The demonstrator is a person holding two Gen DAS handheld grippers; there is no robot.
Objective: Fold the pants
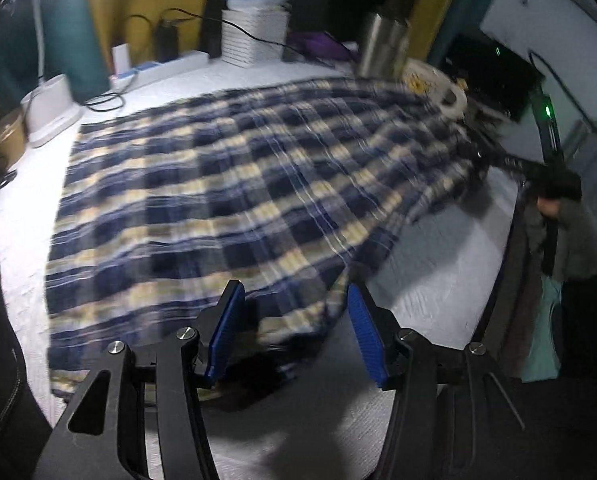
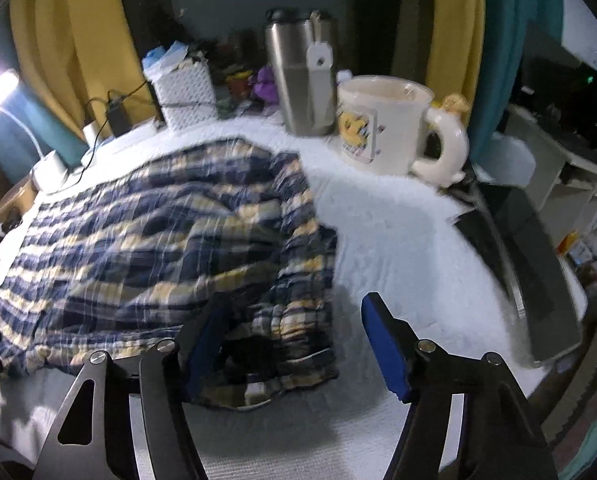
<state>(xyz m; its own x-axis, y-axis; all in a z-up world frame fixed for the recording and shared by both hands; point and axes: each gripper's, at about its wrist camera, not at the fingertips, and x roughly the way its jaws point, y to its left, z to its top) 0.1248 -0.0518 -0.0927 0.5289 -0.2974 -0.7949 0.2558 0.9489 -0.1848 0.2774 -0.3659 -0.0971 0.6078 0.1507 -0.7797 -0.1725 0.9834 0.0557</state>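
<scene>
No legible writing — mug (image 2: 382, 128) print blurred, beside plaid pants (image 2: 158, 240).

I see the pants (image 1: 226, 184) as soft, matt woven plaid cloth, lying on a surface (image 2: 382, 216) covered in white, rough-textured fabric. The tumbler (image 2: 298, 80) is brushed metal with a dull sheen, the mug (image 2: 390, 128) glossy ceramic. My left claw (image 1: 294, 328) has ribbed blue pads (image 1: 364, 332) on matt black arms.
</scene>
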